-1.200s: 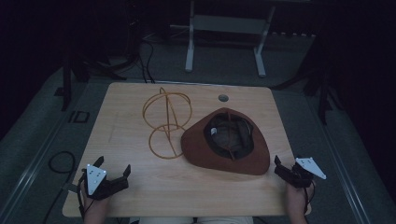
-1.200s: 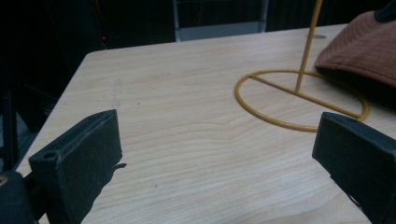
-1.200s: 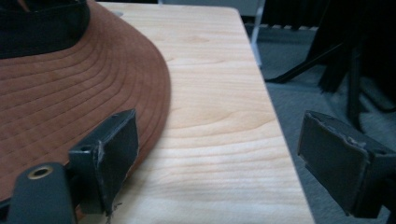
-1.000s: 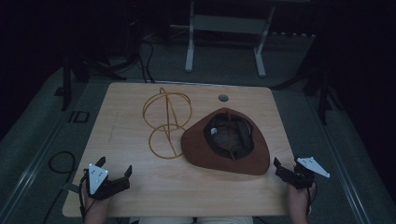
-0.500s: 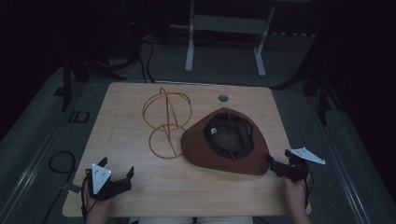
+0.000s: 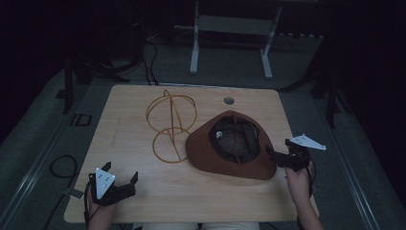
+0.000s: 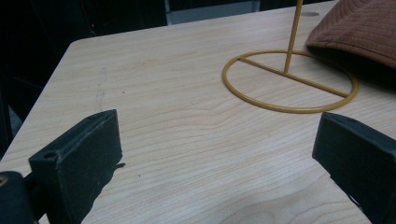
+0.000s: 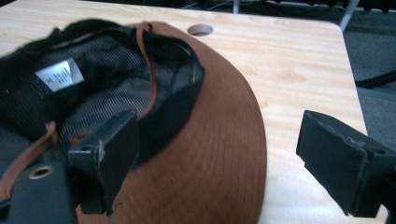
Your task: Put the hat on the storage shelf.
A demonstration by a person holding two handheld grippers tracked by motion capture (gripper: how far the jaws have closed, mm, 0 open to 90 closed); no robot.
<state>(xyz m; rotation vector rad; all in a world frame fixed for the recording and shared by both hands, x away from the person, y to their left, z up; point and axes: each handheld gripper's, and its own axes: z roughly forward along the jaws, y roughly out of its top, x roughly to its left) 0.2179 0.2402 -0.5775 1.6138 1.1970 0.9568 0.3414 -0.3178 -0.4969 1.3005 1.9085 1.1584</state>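
A brown brimmed hat (image 6: 230,148) lies upside down on the wooden table (image 6: 129,139), its dark mesh lining, white label and thin strap facing up. Left of it stands a yellow wire hat stand (image 6: 171,122), a ring base with a wire globe on a stem. My right gripper (image 6: 277,157) is open at the hat's right brim; in the right gripper view the brim (image 8: 219,154) lies between its spread jaws. My left gripper (image 6: 119,179) is open near the table's front left corner, with the stand's ring base (image 7: 289,79) ahead of it.
A round cable hole (image 6: 229,100) sits in the tabletop behind the hat. The table's right edge (image 8: 352,98) runs close beside the right gripper. A white desk frame (image 6: 230,28) stands on the floor behind, and cables (image 6: 60,165) lie at the left.
My right gripper has moved left and forward from the table's right edge until its jaws reach over the hat's brim. My left gripper has barely shifted. Hat and stand stay put.
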